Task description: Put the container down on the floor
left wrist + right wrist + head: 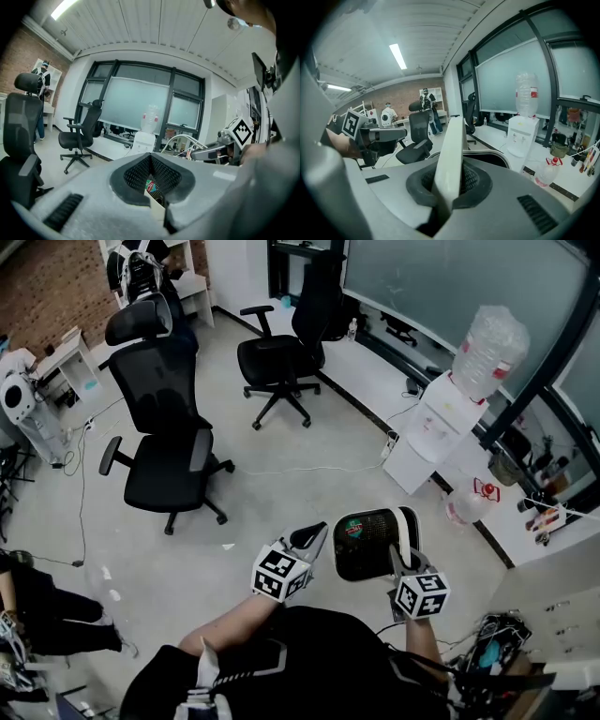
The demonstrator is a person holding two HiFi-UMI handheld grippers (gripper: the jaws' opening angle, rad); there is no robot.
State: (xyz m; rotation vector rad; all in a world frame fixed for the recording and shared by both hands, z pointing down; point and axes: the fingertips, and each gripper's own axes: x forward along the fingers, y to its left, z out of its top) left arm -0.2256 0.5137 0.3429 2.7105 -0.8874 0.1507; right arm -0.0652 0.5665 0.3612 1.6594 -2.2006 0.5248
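the container (375,557), a dark mesh-lined tub with a pale rim, is up in the air in front of the person's chest, at about 5 o'clock in the head view and well above the grey floor (281,493). something red and green lies inside it, too small to tell what it is.

the left gripper (316,538) meets the container at its 9 o'clock edge. in the left gripper view its jaws are closed on a thin cream wall of the tub, with the red and green thing showing just behind that wall. the right gripper (397,563) holds the 4 o'clock side, and the right gripper view shows its jaws clamped on the pale rim, which rises straight up between them.

a black office chair (164,451) stands on the floor at 10 o'clock, a second chair (281,357) at 12 o'clock, and a white water dispenser (431,427) at 2 o'clock by the window.
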